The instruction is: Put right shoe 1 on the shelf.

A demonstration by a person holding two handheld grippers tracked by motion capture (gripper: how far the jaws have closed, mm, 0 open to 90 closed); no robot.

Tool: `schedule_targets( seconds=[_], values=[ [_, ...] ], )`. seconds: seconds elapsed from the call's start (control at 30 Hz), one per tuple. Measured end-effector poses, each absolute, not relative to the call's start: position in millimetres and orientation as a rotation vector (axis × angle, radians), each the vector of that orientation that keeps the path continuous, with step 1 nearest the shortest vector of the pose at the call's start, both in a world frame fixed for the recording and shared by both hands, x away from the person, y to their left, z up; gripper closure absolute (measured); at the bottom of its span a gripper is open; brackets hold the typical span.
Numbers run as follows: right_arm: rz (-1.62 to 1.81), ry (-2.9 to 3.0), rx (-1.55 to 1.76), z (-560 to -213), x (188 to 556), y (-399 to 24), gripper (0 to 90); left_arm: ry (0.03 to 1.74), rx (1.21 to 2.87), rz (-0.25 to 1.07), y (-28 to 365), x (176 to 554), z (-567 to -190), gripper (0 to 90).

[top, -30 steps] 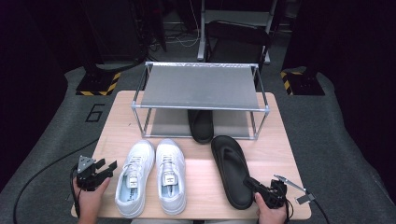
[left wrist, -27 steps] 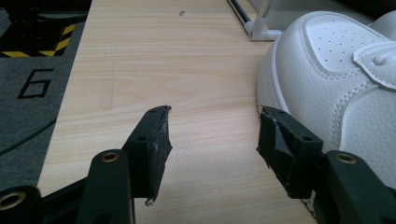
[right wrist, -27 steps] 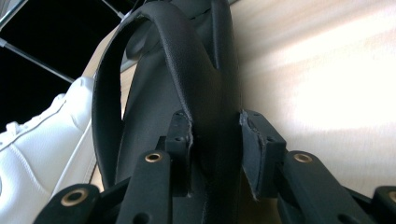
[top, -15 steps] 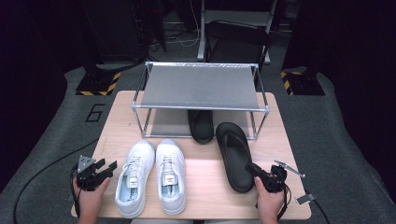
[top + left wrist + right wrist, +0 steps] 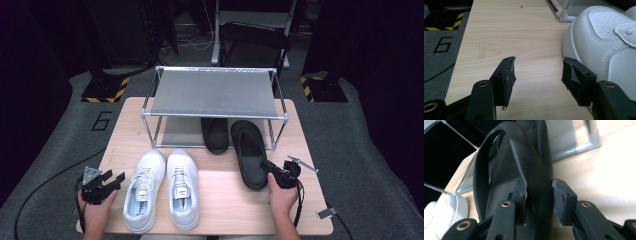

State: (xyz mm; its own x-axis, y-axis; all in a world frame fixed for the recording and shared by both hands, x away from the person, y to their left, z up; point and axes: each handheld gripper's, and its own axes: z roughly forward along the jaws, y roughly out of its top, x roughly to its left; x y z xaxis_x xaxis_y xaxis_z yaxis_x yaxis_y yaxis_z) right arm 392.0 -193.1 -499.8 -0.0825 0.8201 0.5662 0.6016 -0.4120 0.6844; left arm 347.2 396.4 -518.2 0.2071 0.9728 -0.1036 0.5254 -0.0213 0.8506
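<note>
My right gripper [image 5: 270, 170] is shut on the heel edge of a black flip-flop [image 5: 250, 152], whose toe end reaches under the metal shoe rack [image 5: 215, 92]. In the right gripper view the pads [image 5: 522, 195] press on both faces of the sandal's sole [image 5: 524, 165]. A second black flip-flop [image 5: 215, 134] lies under the rack, just to the left of the held one. A pair of white sneakers [image 5: 162, 187] stands side by side at the front of the table. My left gripper [image 5: 116, 180] rests open beside the left sneaker [image 5: 604, 45], with bare table between its jaws.
The wooden table [image 5: 225, 210] sits on grey floor mats marked with a 6 [image 5: 102, 120]. The rack has a mesh top shelf and thin metal legs [image 5: 155, 132]. Cables trail from both grippers off the table's front edge.
My right gripper has carried the black flip-flop away from the front edge toward the rack, so its toe now lies under the shelf. The left gripper has stayed put.
</note>
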Motion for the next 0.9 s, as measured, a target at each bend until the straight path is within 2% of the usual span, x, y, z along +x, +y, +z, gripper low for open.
schedule_targets(
  seconds=[0.53, 0.9],
  values=[
    [1.468, 1.519, 1.966, -482, 441, -182, 65.4, 1.431, 1.657, 0.684, 398, 348, -519, 43.3],
    [1.475, 1.487, 1.975, -478, 456, -175, 65.3, 1.429, 1.657, 0.682, 398, 348, -519, 43.4]
  ],
)
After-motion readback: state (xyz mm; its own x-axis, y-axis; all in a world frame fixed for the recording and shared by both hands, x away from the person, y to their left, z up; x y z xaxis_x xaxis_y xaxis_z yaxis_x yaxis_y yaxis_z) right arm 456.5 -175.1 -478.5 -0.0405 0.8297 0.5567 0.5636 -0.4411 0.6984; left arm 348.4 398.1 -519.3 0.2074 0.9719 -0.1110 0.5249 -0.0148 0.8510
